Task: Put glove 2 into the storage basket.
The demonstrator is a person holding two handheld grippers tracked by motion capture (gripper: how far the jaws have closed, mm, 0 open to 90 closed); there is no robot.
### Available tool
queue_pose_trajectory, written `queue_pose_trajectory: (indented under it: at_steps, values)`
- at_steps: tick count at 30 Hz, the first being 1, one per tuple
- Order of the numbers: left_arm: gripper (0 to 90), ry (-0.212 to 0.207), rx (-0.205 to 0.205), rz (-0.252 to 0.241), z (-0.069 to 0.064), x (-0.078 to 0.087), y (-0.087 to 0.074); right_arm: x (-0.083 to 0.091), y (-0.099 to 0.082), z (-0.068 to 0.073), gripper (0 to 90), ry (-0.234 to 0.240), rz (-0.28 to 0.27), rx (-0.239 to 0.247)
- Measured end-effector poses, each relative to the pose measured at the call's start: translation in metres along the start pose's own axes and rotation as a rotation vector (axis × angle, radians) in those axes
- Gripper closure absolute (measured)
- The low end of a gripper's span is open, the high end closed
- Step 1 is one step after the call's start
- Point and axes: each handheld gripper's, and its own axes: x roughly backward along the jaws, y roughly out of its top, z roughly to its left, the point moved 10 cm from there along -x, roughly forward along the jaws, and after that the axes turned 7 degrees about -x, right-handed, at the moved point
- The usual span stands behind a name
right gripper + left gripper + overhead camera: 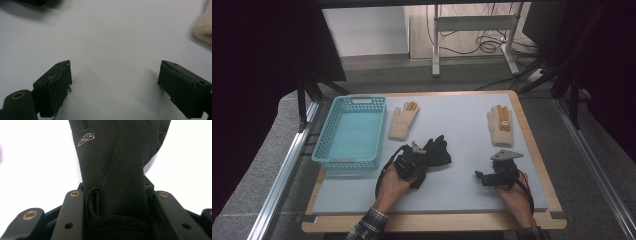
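An empty turquoise plastic basket [353, 131] sits at the left of the pale grey counter [457, 130] in the high view. Just right of it lies a cream knitted glove with orange fingertips [403, 121], and a second cream glove with orange patches [500, 125] lies at the upper right; neither blocks the grippers. The black fabric glove [437, 152] lies near the centre, just right of the basket's lower corner. The left gripper [412, 161] is clamped on the black glove's cuff [112, 220], jaws pressed against both sides. The right gripper [484, 176] rests at lower right, jaws spread wide over bare counter, well apart from the black glove.
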Motion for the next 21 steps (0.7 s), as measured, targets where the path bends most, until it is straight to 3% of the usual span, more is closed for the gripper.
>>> queue_pose_trajectory:
  at_steps: [3, 21]
  values:
    - [61.7, -0.002, 0.012, -0.014, 0.005, 0.004, 0.005, 0.0, 0.0, 0.0, 11.3, 0.0, 0.0, -0.001]
    - [60.7, 0.106, 0.055, -0.076, 0.056, 0.063, 0.043, 0.0, 0.0, 0.0, 11.3, 0.0, 0.0, 0.001]
